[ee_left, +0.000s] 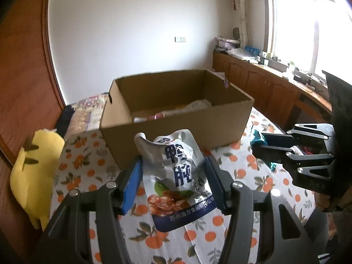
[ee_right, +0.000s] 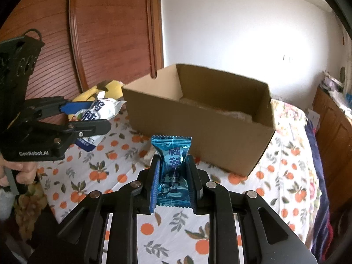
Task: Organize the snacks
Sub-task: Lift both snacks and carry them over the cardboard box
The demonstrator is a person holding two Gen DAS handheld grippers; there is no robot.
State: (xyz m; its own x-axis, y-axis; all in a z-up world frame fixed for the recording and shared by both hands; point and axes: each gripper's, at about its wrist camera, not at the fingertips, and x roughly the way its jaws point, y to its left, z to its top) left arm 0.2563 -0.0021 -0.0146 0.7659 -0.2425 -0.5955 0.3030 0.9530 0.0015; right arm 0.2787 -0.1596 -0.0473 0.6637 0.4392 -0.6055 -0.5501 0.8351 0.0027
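Note:
My left gripper [ee_left: 173,165] is shut on a silver and white snack pouch [ee_left: 176,176] with blue lettering, held above the bed. The same gripper [ee_right: 96,114] and pouch [ee_right: 99,110] show at the left of the right wrist view. My right gripper [ee_right: 172,165] is shut on a small blue candy wrapper [ee_right: 172,167]; in the left wrist view that gripper [ee_left: 261,143] sits at the right with the teal wrapper [ee_left: 258,137] between its fingers. An open cardboard box [ee_left: 176,127] stands just beyond both grippers, with several wrapped snacks inside it [ee_left: 189,107]. The box [ee_right: 198,127] also fills the middle of the right wrist view.
The bed carries an orange-patterned sheet [ee_right: 99,171]. A yellow plush toy [ee_left: 35,176] lies at the bed's left edge beside a wooden wardrobe [ee_right: 110,33]. Wooden cabinets with clutter [ee_left: 264,81] run under the window on the right. A person's hand [ee_right: 19,169] holds the left gripper's handle.

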